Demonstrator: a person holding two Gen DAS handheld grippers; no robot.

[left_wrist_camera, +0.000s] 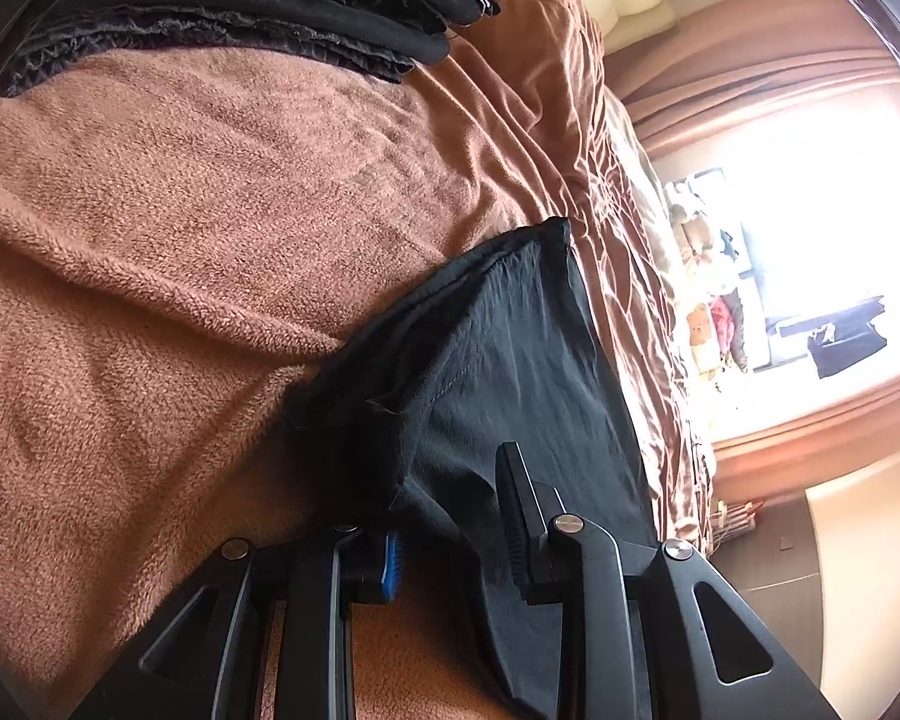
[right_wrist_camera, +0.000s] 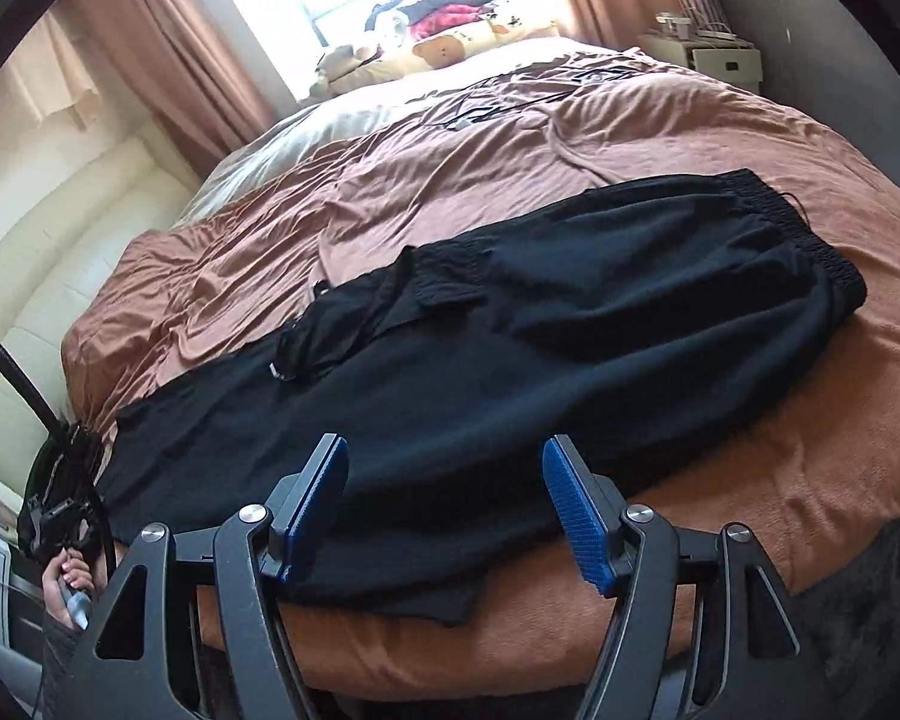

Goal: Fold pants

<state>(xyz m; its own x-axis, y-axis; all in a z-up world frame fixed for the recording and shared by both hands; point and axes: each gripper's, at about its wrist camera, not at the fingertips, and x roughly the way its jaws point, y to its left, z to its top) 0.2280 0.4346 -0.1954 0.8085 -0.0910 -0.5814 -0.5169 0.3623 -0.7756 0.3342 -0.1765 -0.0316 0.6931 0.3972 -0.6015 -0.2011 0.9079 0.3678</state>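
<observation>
Black pants (right_wrist_camera: 510, 348) lie flat across the brown bed, elastic waistband (right_wrist_camera: 810, 228) at the right, leg ends at the left. My right gripper (right_wrist_camera: 444, 504) is open and empty, hovering over the near edge of the pants. In the left wrist view my left gripper (left_wrist_camera: 450, 516) has black pants fabric (left_wrist_camera: 510, 360) between its fingers at a leg end, lifted off the blanket; the jaws stand a little apart around the cloth. The left gripper also shows at the far left of the right wrist view (right_wrist_camera: 60, 504).
A brown fleece blanket (left_wrist_camera: 180, 240) covers the near bed. A stack of folded dark clothes (left_wrist_camera: 270, 6) lies beyond it. A cream sofa (right_wrist_camera: 42, 252), curtains, bright window, plush toys (right_wrist_camera: 450, 42) and a bedside shelf (right_wrist_camera: 708, 54) surround the bed.
</observation>
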